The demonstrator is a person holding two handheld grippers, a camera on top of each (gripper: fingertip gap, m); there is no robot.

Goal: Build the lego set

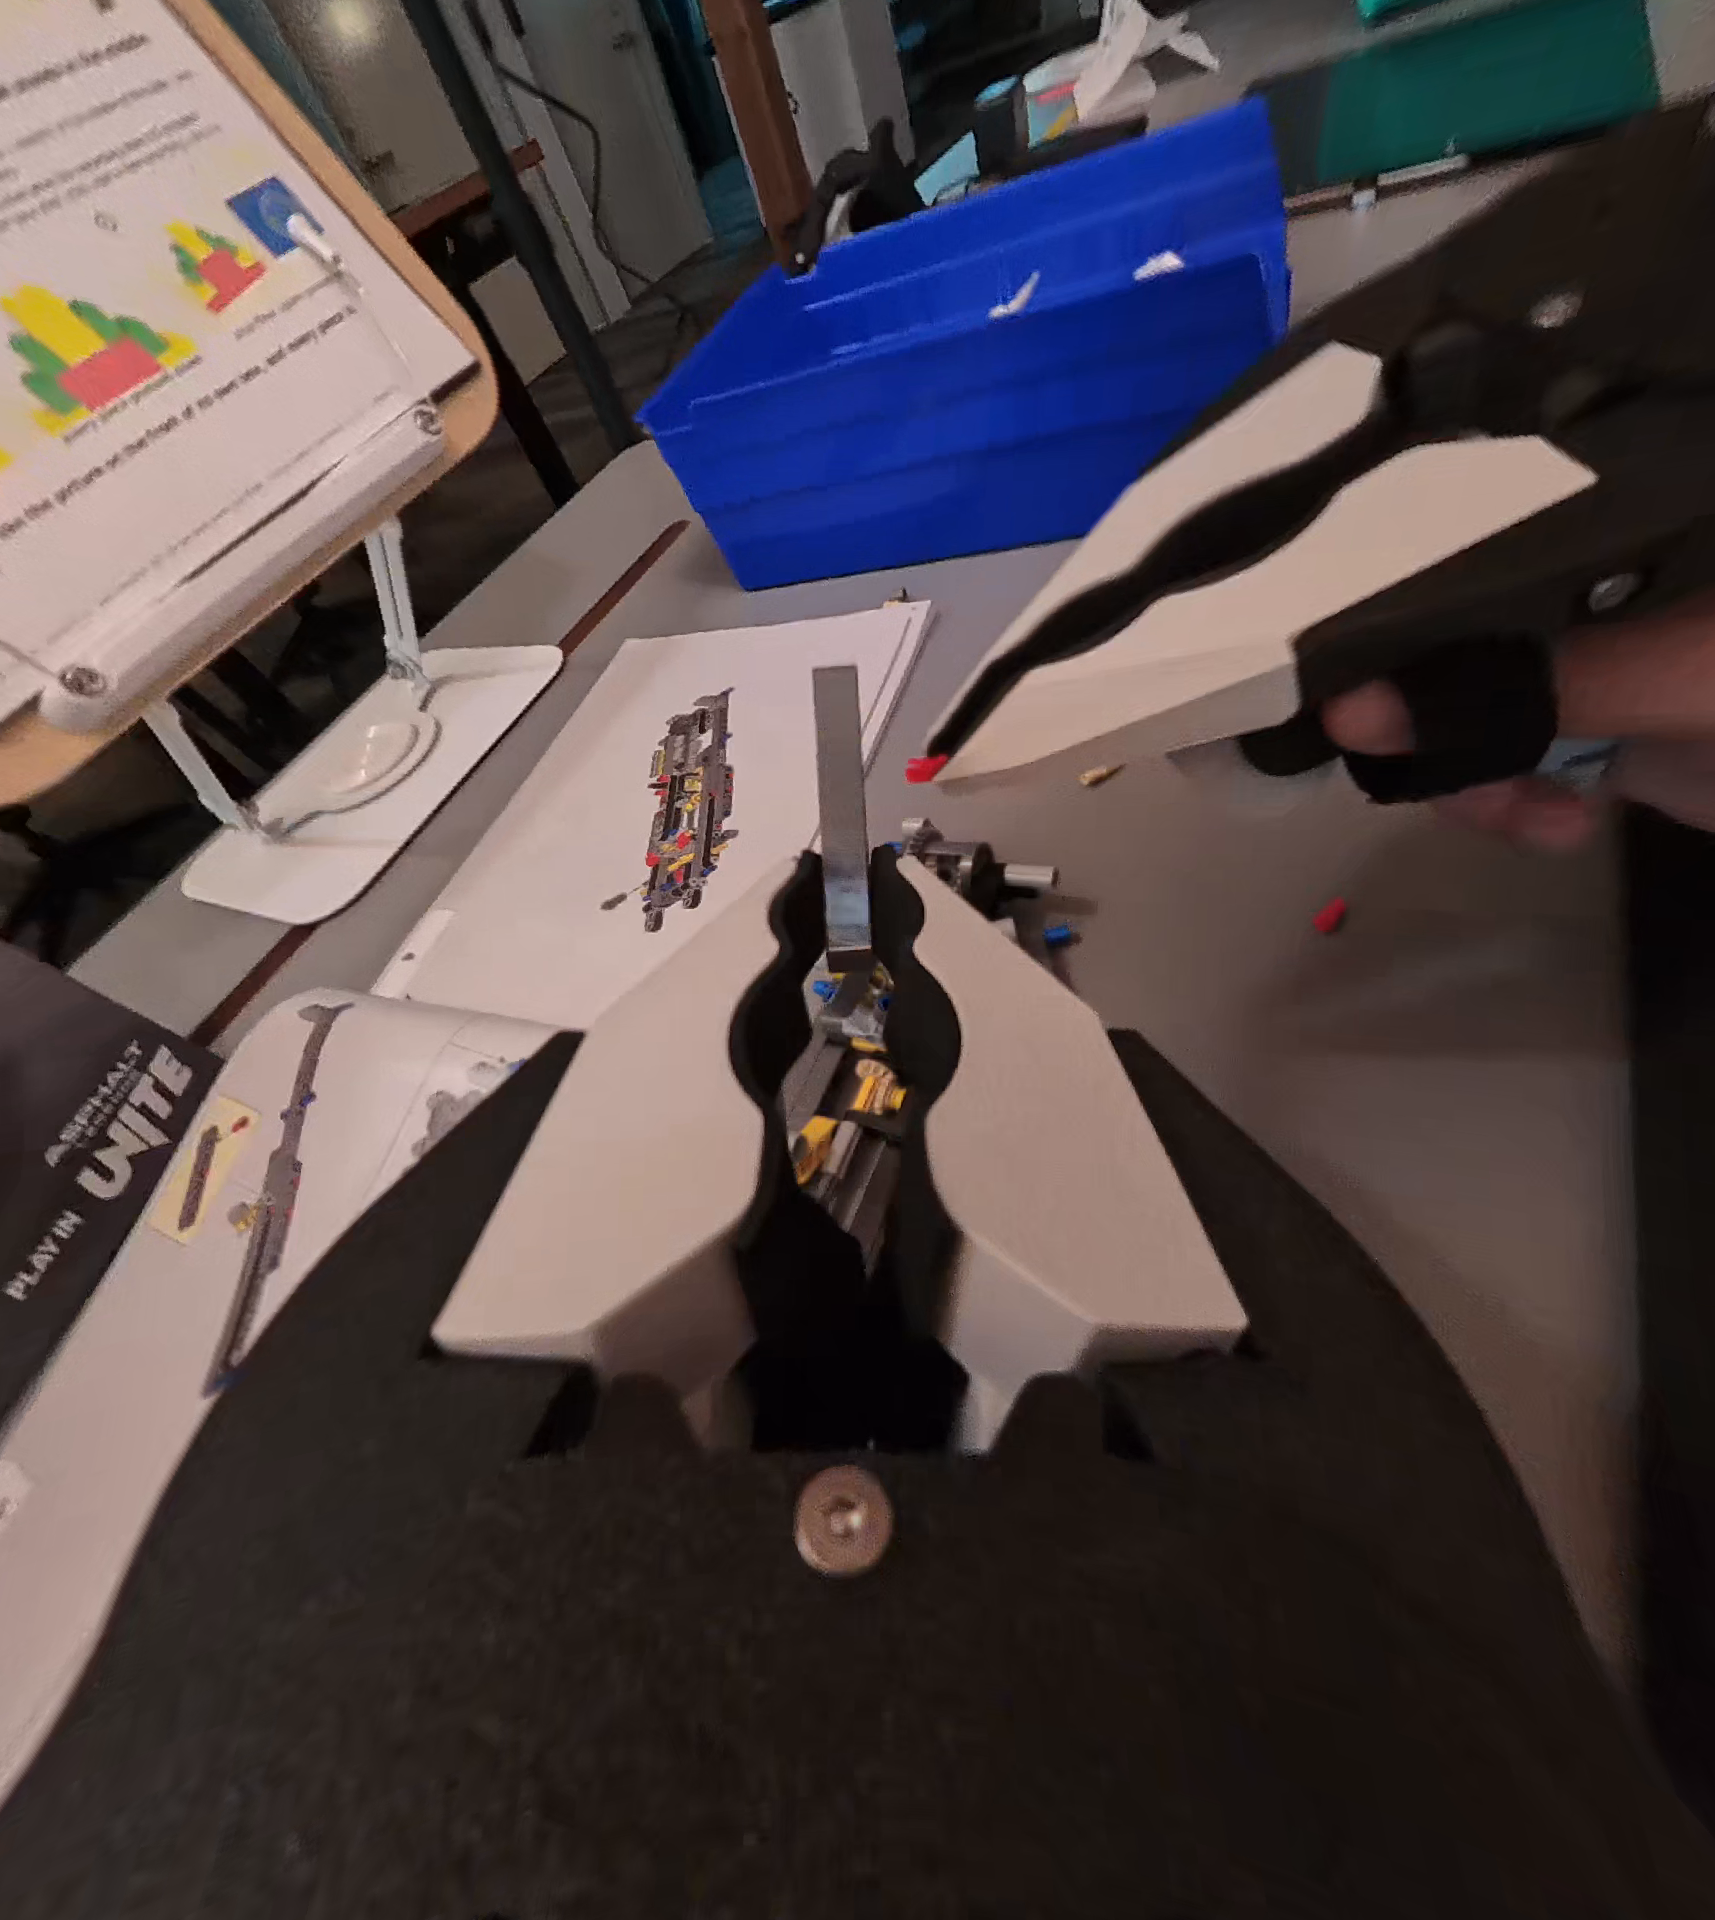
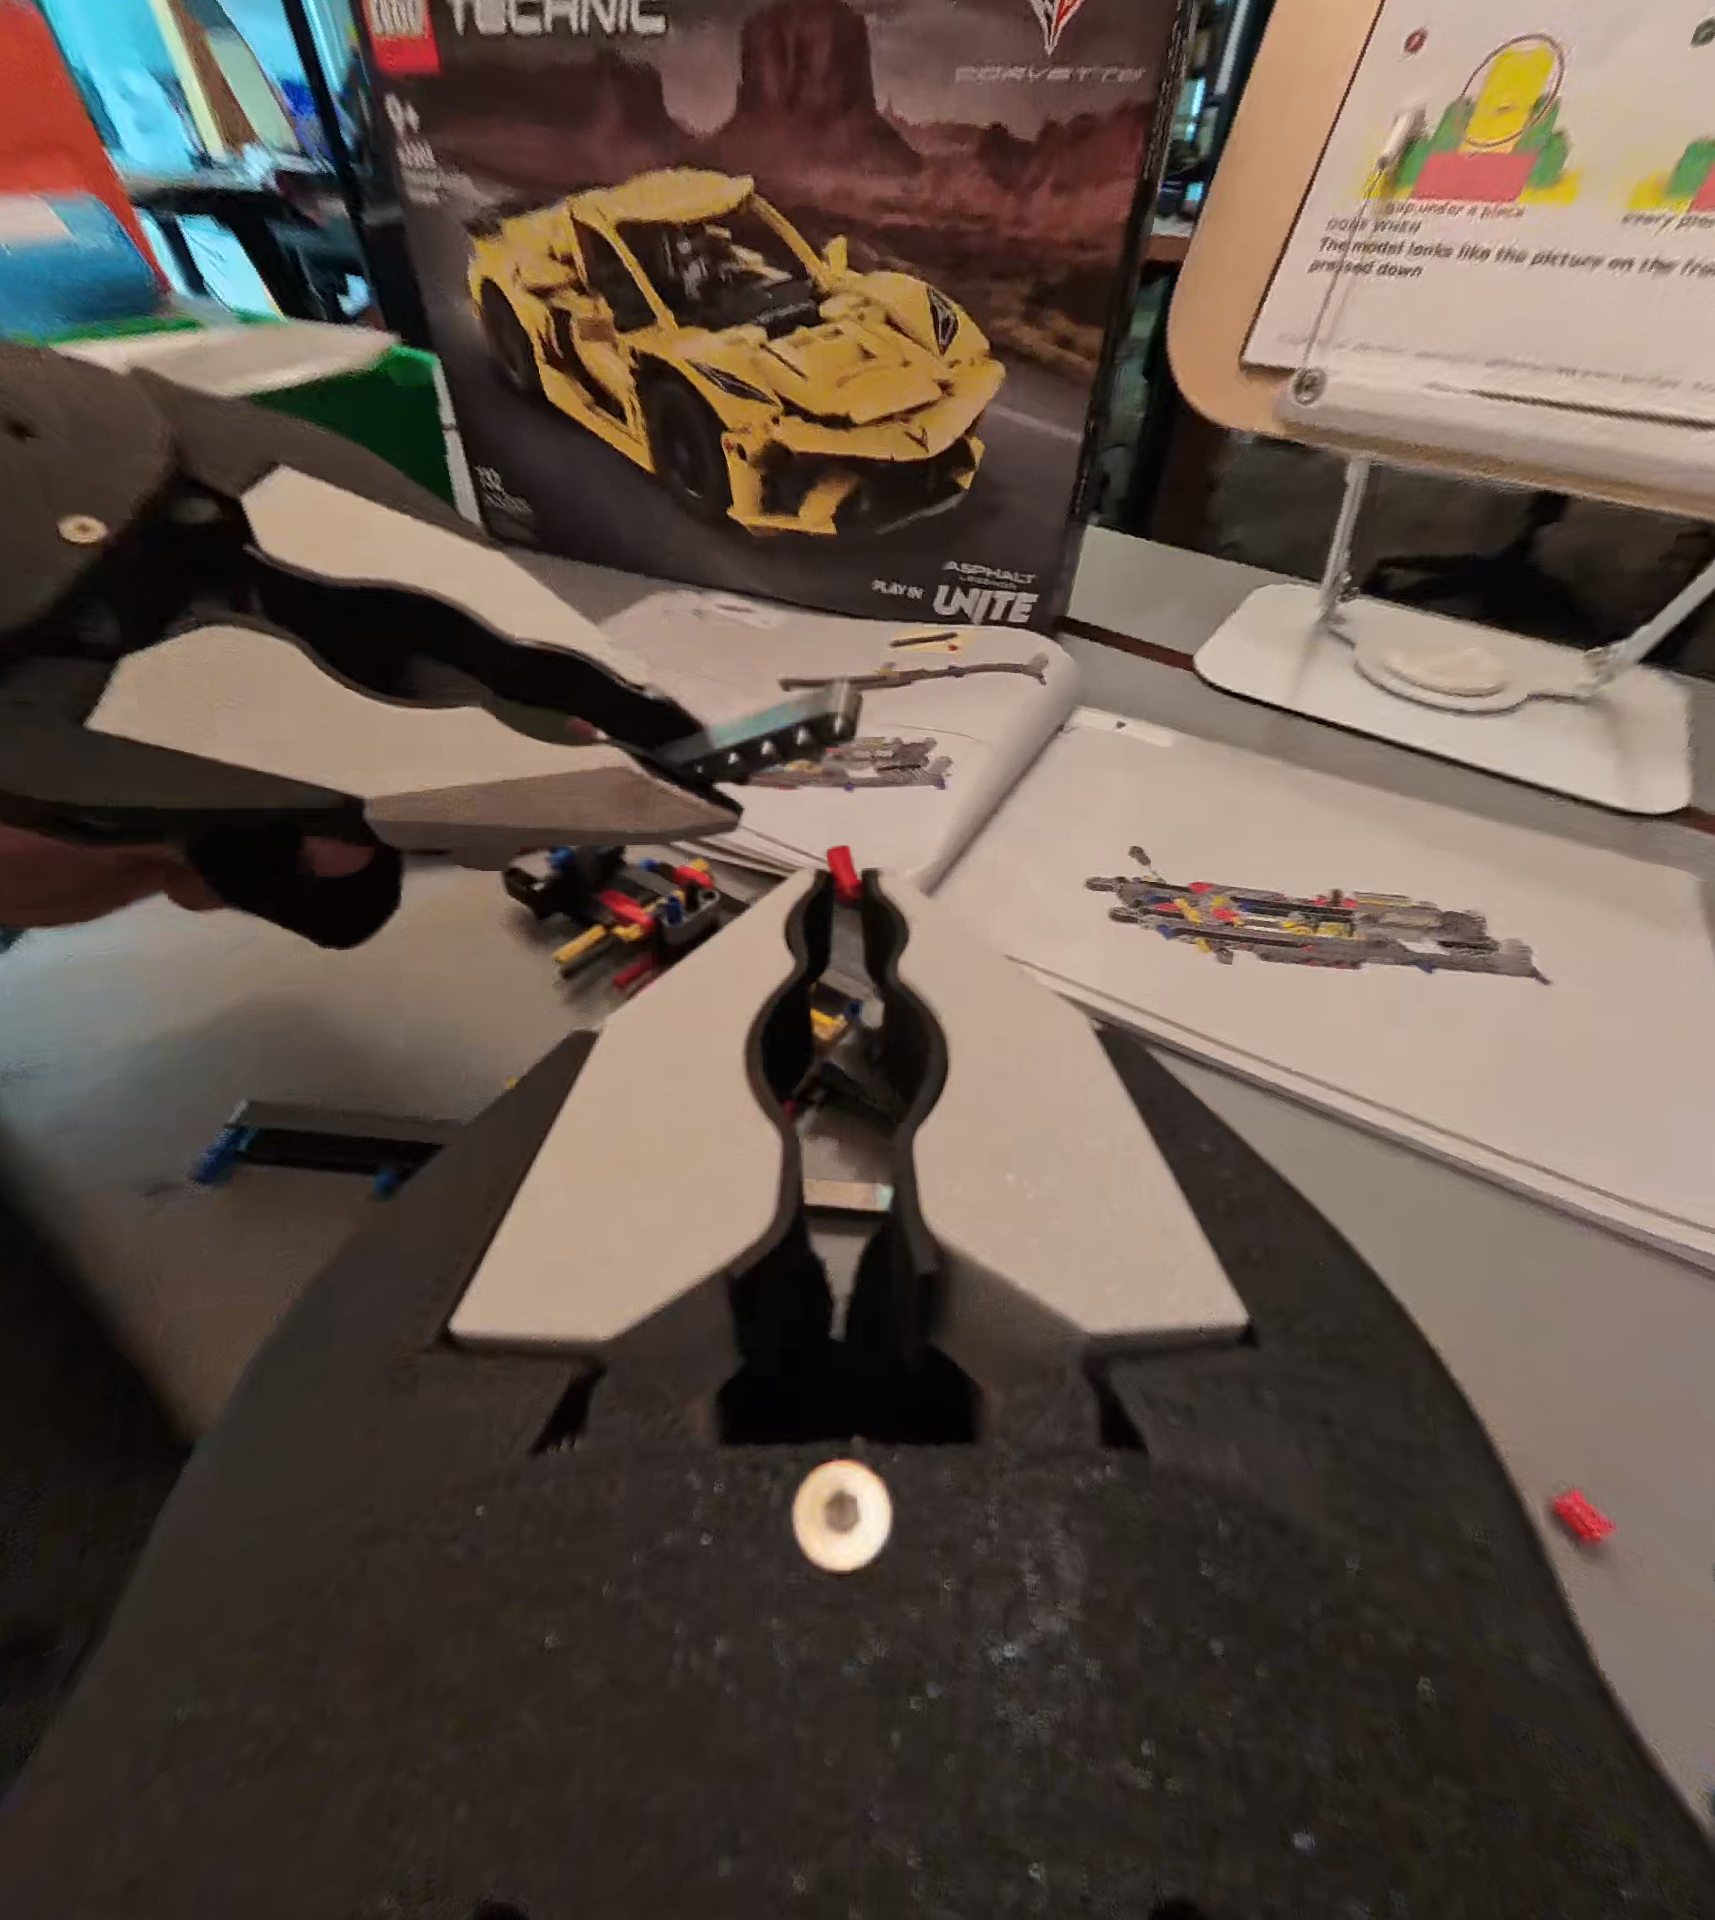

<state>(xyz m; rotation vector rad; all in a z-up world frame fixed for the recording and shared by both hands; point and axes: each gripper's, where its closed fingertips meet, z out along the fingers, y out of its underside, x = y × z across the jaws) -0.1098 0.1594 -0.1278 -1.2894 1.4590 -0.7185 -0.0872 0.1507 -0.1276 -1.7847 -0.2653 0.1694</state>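
The left gripper (image 1: 845, 883) is closed on a long dark grey Technic beam (image 1: 840, 800), which projects forward and upward past the fingertips; in the right wrist view the same beam (image 2: 770, 740) shows a row of holes along its side. The right gripper (image 2: 840, 881) is closed on a small red pin (image 2: 841, 868), pinched at the very tips; the left wrist view shows this pin (image 1: 924, 769) at the tip of the right gripper (image 1: 941, 756). The partly built chassis assembly (image 2: 624, 906), black with red, yellow and blue pins, lies on the grey table (image 2: 1455, 1351) below both grippers, beside the open instruction booklet (image 2: 1404, 1039). The set's box (image 2: 780, 312), picturing a yellow car, stands upright behind the booklet. A blue parts bin (image 1: 957, 416) sits at the far side of the table. A loose red pin (image 1: 1331, 915) lies on the table, apart from the assembly.
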